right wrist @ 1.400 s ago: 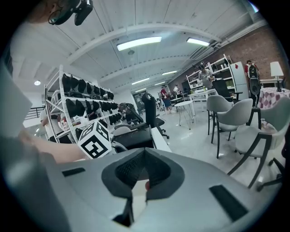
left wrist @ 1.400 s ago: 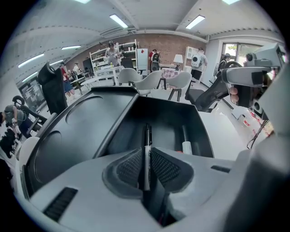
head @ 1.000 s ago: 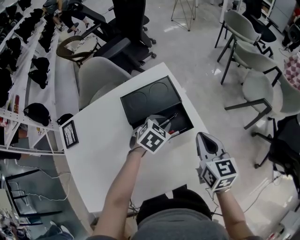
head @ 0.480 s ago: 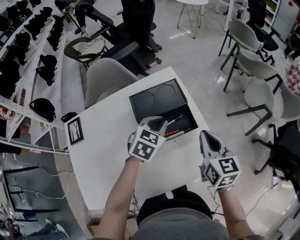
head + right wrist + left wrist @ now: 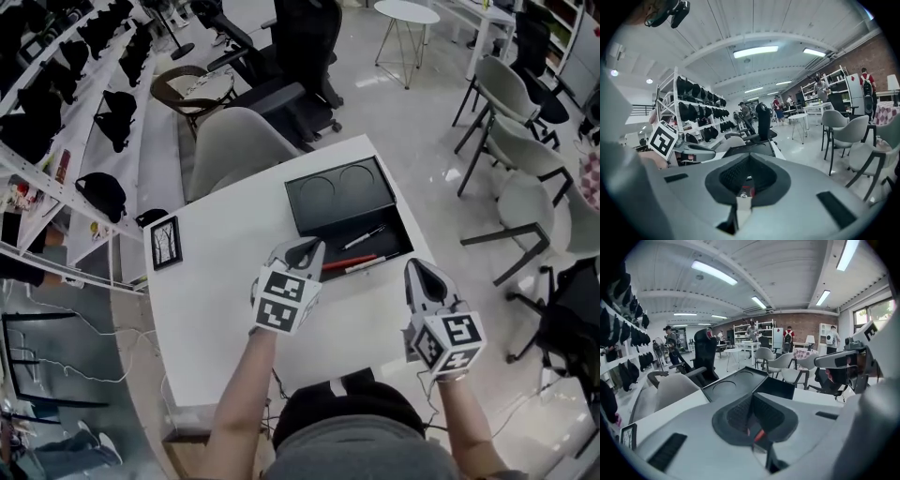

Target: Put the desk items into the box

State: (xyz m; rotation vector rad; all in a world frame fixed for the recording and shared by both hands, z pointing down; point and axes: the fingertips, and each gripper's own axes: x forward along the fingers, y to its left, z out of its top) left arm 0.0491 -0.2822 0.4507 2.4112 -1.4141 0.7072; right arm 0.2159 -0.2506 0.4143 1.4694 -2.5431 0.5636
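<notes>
A black box [image 5: 323, 191] lies open on the white table [image 5: 211, 319]; its far part has two round recesses. Its near compartment holds a red pen [image 5: 349, 262], a white pen [image 5: 371, 263] and a black-and-silver pen [image 5: 362, 238]. My left gripper [image 5: 313, 247] hovers just off the box's near left corner, shut with nothing between its jaws. In the left gripper view the box [image 5: 740, 382] sits straight past the closed left gripper [image 5: 751, 400]. My right gripper [image 5: 418, 269] is over the table's right edge, below the box, shut and empty; its jaws meet in the right gripper view [image 5: 749, 162].
A small framed picture [image 5: 166, 243] lies at the table's left edge. A grey chair [image 5: 234, 145] stands behind the table, with black office chairs and a round side table beyond. Shelves with dark items line the left. More chairs stand at the right.
My left gripper has drawn back from over the pen compartment toward the table's near side, and its jaws have shut empty. The right gripper has stayed where it was.
</notes>
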